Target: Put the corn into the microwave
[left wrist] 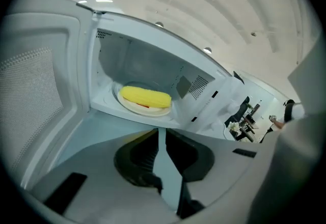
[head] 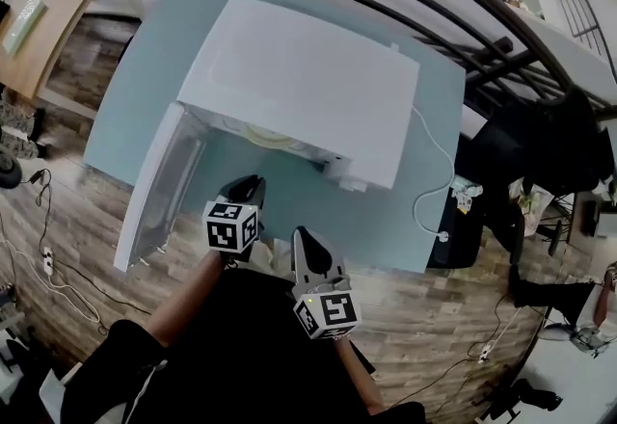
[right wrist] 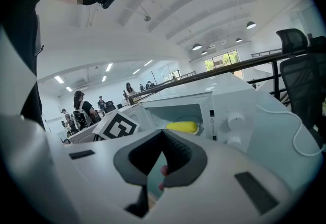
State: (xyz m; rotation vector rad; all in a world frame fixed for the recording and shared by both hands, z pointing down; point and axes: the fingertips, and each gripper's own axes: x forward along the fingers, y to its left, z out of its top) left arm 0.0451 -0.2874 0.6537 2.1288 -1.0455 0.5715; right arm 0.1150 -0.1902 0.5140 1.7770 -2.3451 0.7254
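Left tongs (head: 246, 185): black tapered jaws with ribbed black pads, and a pale grey shell set with black rectangular insets. They carry a white cube (head: 231, 226) printed with black square markers.
Right tongs (head: 303, 241): same build, with a matching marker cube (head: 328, 312). Small reddish spots (right wrist: 163, 170) sit at the pad edge, possibly tape.
Person: black short-sleeved top (head: 241, 355) with a thin white line (head: 147, 382) on the left sleeve.
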